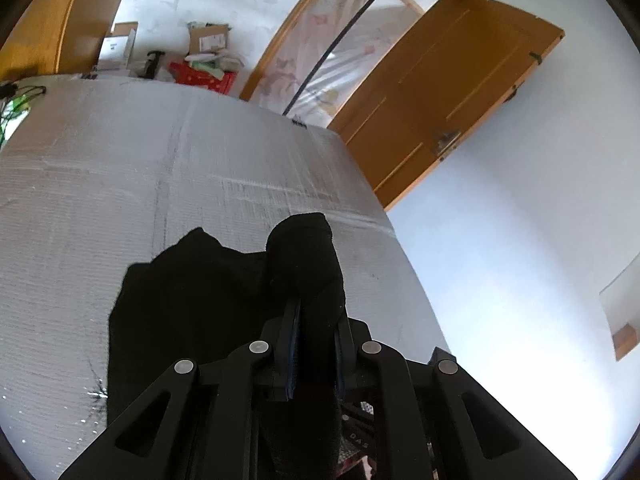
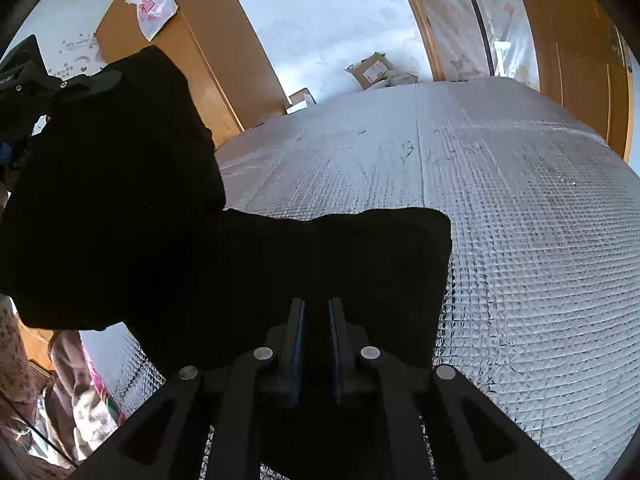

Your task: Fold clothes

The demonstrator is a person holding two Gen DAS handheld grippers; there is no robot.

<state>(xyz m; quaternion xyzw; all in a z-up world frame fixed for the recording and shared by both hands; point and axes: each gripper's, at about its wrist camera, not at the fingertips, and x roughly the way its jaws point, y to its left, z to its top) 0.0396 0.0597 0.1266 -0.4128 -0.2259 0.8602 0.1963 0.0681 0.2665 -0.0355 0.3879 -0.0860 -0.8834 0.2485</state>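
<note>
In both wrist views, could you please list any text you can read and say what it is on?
"DAS": white letters on the left gripper's body, partly hidden.
Wall sticker: writing too blurred.
Cardboard box labels: too small.
Plastic bag red print: unreadable.

A black garment (image 1: 192,300) hangs bunched, partly draped on the silver quilted surface (image 1: 120,184).

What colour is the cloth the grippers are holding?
Black. The cloth shows best in the right wrist view, against the silver mat.
</note>
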